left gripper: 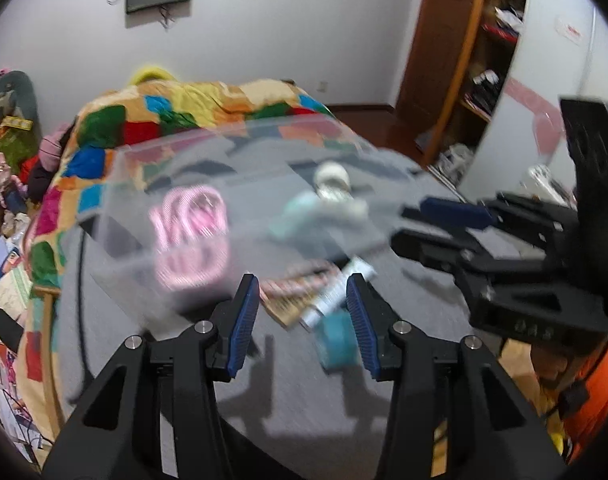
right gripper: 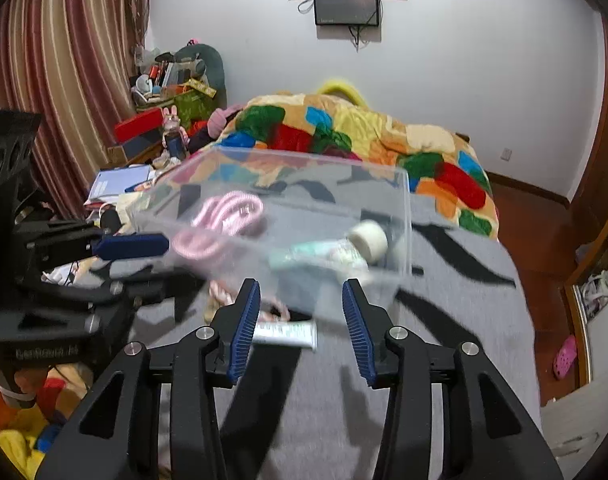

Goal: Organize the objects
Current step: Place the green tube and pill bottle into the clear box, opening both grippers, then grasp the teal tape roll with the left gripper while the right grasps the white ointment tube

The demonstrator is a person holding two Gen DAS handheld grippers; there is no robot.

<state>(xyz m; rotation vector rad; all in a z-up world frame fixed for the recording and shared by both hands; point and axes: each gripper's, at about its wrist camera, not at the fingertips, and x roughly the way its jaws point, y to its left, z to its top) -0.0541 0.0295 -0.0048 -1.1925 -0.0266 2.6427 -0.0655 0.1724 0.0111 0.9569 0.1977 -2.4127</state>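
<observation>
A clear plastic bin (left gripper: 152,152) (right gripper: 403,208) stands on the grey bed cover, blurred. Inside lie a coiled pink cable (left gripper: 190,236) (right gripper: 224,224), a white tape roll (left gripper: 332,178) (right gripper: 368,239) and a pale teal item (left gripper: 300,212) (right gripper: 315,250). In front of the bin lie a white tube (left gripper: 335,294) (right gripper: 284,334), a flat printed packet (left gripper: 292,300) and a teal object (left gripper: 337,340). My left gripper (left gripper: 304,312) is open just before these loose items; it also shows in the right wrist view (right gripper: 132,258). My right gripper (right gripper: 302,316) is open at the bin's near wall, above the tube; it also shows in the left wrist view (left gripper: 427,224).
A patchwork blanket (left gripper: 208,108) (right gripper: 343,128) is heaped behind the bin. Cluttered shelves and books (right gripper: 160,96) stand left of the bed by striped curtains. A wooden door and bookcase (left gripper: 455,64) are to the right. A screen (right gripper: 345,4) hangs on the wall.
</observation>
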